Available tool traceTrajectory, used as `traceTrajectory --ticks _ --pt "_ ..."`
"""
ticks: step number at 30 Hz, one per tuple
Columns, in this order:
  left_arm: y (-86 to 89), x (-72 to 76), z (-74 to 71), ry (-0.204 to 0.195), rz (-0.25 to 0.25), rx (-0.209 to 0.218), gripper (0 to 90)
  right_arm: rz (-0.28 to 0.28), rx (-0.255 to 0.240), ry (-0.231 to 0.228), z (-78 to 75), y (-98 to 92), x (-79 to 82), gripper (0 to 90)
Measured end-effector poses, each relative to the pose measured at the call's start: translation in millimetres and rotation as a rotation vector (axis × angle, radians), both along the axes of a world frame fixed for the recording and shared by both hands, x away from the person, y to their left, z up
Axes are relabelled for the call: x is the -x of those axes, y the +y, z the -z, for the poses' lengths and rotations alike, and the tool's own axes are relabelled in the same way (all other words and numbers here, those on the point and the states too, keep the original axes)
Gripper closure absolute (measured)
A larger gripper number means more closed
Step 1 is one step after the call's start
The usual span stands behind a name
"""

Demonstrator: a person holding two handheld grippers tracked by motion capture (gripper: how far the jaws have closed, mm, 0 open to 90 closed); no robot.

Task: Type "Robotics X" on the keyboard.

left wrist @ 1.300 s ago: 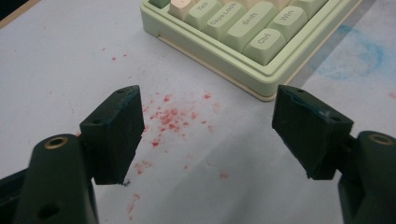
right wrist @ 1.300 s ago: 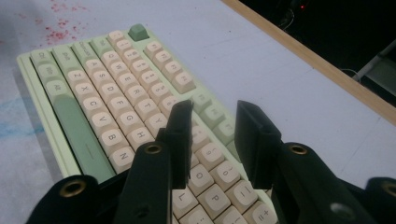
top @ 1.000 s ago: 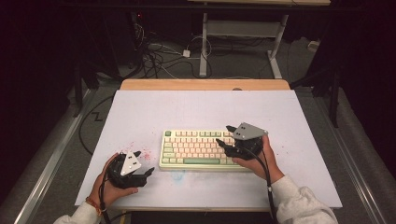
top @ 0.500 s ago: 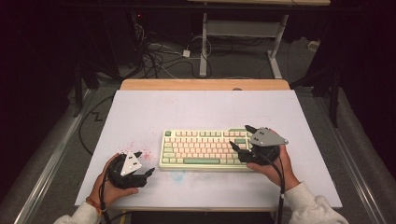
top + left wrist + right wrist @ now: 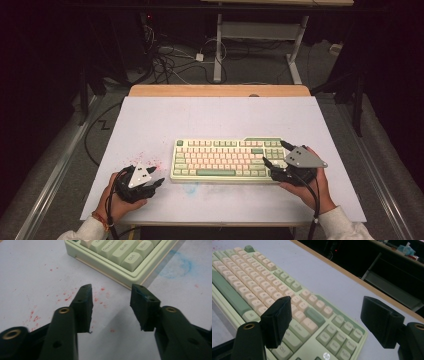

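A pale green keyboard (image 5: 227, 160) with cream keys lies in the middle of the white table. My left gripper (image 5: 156, 184) rests on the table by its front left corner and points at that corner (image 5: 135, 277). Its jaws (image 5: 111, 293) have just been closing but still stand apart, with nothing but table between them. My right gripper (image 5: 273, 152) hovers at the keyboard's right end. Its jaws have just opened wider, and in the right gripper view (image 5: 327, 307) they straddle the keys (image 5: 312, 315) near the right-hand key block without touching them.
Red speckles (image 5: 145, 159) and a blue smudge (image 5: 190, 188) mark the white table sheet (image 5: 215, 120). A wooden edge (image 5: 220, 90) runs along the far side. Cables (image 5: 170, 62) and a desk frame (image 5: 260, 45) stand on the dark floor beyond.
My right gripper has moved right, from over the keys to the keyboard's right end. My left hand has stayed where it was.
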State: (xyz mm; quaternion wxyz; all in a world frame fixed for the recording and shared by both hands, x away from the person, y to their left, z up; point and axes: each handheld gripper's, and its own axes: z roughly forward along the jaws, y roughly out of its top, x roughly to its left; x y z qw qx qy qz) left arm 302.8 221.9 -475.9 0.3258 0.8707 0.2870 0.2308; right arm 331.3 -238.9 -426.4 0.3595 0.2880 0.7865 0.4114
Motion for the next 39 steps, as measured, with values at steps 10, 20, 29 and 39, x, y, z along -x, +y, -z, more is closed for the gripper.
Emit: traceTrajectory --ticks 10,20,29,39 --pt "0.1 -1.8 -3.7 0.054 0.024 0.015 87.6 0.044 0.008 0.042 17.8 -25.7 17.8 25.5" --pt "-7.2 -4.0 -12.2 0.066 0.045 0.028 87.8 0.05 0.028 0.069 29.1 -29.7 27.6 25.5" --pt "-27.0 -9.1 -26.3 0.059 0.091 0.019 87.9 0.045 0.036 0.08 30.2 -26.7 26.1 25.8" --pt "-59.6 -25.0 -40.5 0.034 0.161 0.031 87.9 0.044 0.034 0.076 29.6 -25.2 25.5 26.0"
